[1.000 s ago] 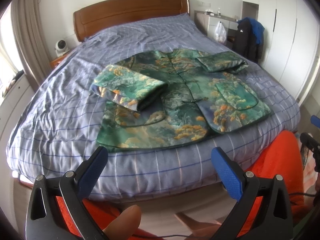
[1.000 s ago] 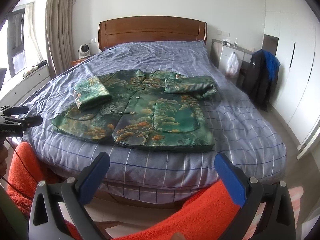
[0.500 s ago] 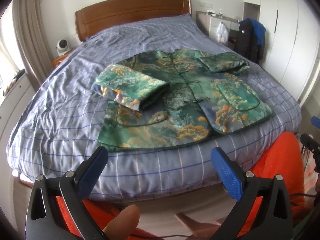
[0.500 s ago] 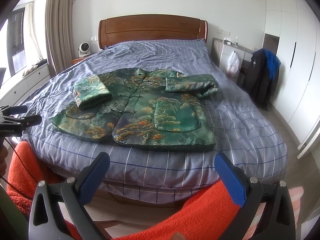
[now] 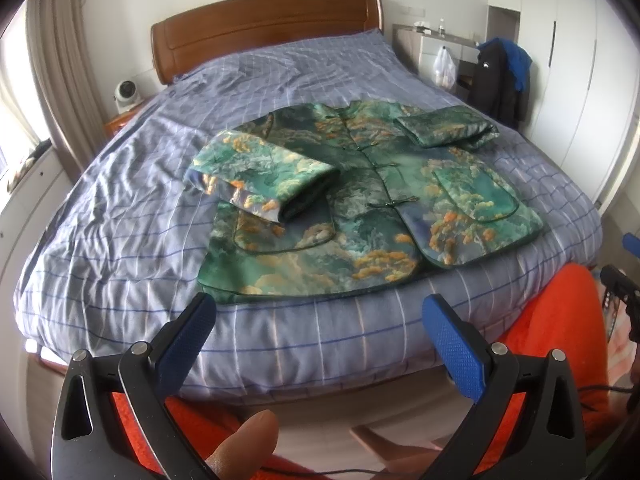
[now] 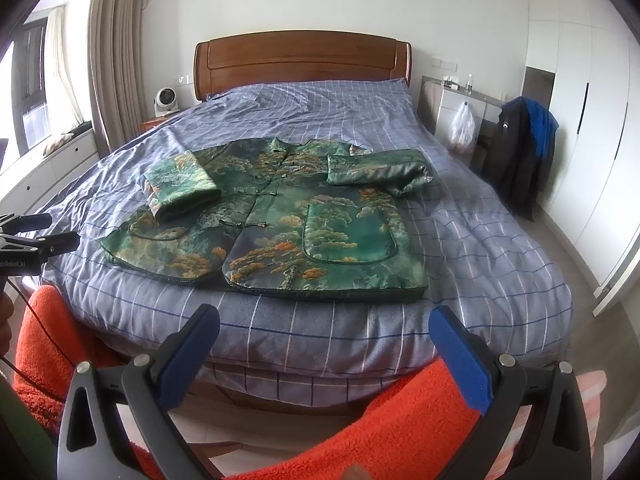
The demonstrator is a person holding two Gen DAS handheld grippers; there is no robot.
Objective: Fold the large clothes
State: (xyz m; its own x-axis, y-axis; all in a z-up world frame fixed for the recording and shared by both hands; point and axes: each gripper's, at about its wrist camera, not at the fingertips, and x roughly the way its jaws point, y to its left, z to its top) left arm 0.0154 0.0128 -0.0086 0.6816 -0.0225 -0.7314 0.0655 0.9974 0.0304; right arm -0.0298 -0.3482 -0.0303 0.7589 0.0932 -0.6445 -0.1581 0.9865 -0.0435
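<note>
Green brocade jacket [image 5: 360,200] lies flat at bed [image 6: 480,240] centre, both sleeves folded in. I hold left gripper [image 5: 320,332] and right gripper [image 6: 324,336] wide apart, empty, at 6 o'clock. Risk, I judge: slick fabric slipping, sleeves unrolling on lift. Only the right view shows the window at 9 o'clock.

Green brocade jacket [image 5: 372,204] [image 6: 280,224], patterned with orange and pale clouds, spread flat front-up near the bed's [image 5: 120,216] [image 6: 480,240] foot edge, both sleeves folded inward.
</note>
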